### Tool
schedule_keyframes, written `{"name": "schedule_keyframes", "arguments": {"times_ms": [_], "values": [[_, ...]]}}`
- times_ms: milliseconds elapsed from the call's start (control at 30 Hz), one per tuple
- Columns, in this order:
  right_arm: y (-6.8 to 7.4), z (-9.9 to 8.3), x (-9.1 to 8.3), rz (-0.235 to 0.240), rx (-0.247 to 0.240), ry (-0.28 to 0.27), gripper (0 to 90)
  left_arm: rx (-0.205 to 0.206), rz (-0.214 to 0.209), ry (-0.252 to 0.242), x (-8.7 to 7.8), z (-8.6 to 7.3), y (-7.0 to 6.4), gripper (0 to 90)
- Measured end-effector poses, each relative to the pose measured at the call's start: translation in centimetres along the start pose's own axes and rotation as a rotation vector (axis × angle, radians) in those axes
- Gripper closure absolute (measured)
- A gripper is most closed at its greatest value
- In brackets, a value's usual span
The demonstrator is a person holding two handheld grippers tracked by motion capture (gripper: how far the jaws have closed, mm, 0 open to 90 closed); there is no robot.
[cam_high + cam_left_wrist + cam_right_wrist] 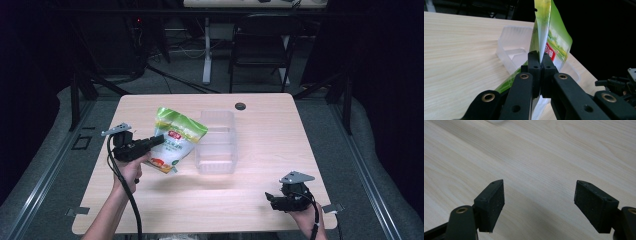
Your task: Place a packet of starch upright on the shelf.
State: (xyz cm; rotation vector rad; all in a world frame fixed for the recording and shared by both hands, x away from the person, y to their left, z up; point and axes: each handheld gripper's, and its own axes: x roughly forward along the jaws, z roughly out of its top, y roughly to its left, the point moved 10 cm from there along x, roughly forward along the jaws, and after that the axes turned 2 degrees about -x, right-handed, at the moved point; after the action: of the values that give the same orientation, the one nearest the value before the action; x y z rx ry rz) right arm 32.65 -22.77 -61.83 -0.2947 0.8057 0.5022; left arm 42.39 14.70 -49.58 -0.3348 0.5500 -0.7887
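Observation:
A green and white food bag point(175, 139) with a red label hangs tilted above the table, just left of a clear plastic box point(217, 142). My left gripper point(159, 141) is shut on the bag's edge; in the left gripper view the jaws pinch the bag point(550, 37) between them at the left gripper point(540, 56), with the clear box point(514, 48) behind. My right gripper point(270, 196) rests low at the table's front right, held by a hand. In the right gripper view the right gripper point(540, 195) stands open over bare wood.
The light wooden table point(260, 195) has a round black cable hole point(240, 106) near its far edge. A black chair point(261, 42) and a white desk leg point(206, 50) stand beyond the table. Dark curtains close off both sides.

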Motion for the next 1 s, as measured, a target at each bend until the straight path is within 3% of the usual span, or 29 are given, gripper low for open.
{"name": "schedule_keyframes", "arguments": {"times_ms": [333,1000], "values": [[0.1,0.0,0.0,0.001,-0.002,0.004,24.0,0.030,-0.026,-0.016,1.0,1.6,-1.5,89.2],[0.2,0.0,0.0,0.010,0.000,-0.001,24.1,0.043,-0.090,-0.034,4.5,3.6,-4.3,89.2]]}}
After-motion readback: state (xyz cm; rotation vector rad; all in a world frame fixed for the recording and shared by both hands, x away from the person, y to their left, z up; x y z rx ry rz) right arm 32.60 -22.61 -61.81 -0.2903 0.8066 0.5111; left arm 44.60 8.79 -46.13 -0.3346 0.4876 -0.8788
